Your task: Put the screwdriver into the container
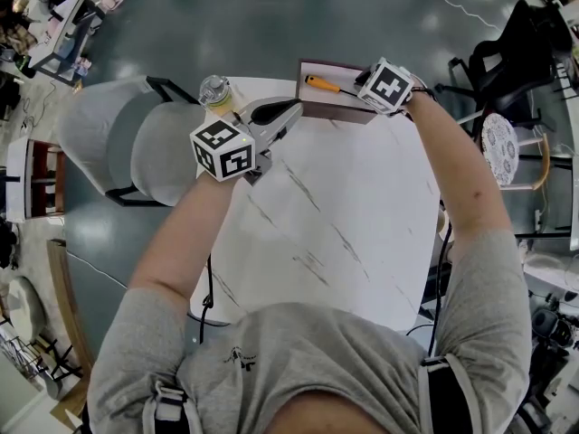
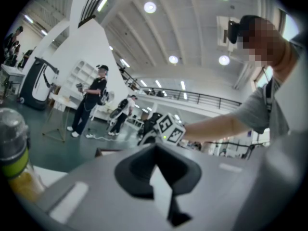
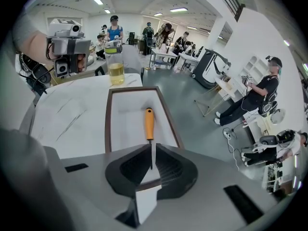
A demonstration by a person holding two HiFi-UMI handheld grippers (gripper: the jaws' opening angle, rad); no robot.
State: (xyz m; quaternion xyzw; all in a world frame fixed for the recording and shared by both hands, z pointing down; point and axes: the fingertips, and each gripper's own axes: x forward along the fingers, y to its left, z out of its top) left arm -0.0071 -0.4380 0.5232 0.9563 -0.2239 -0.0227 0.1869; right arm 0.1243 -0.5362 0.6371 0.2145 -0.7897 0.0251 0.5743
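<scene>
Right gripper view: the right gripper [image 3: 151, 148] had its fingers pressed together on the metal shaft of the screwdriver [image 3: 149, 124], with nothing else between them.
Screwdriver's place: it was held over the inside of the container [image 3: 109, 124], a shallow brown-rimmed tray. Whether the orange handle touched the tray floor could not be told.
Long axis: the tool ran straight out from the fingers, shaft at the grip and handle at the far end. In the head view it lay along the tray's length, handle toward the person's left.
Nearer hand: the right one, already on the tool. The left gripper [image 1: 288, 108] hovered over the bench [image 1: 344, 206] just short of the tray's left end.
Left gripper view: its fingers were shut on each other and held nothing.
Judgement: the placing looked nearly done. What remained was probably to lower the tool flat and release the shaft.
Count: one screwdriver, one container, two grippers, and one bottle [image 1: 215, 91] of yellow liquid just left of the tray.
</scene>
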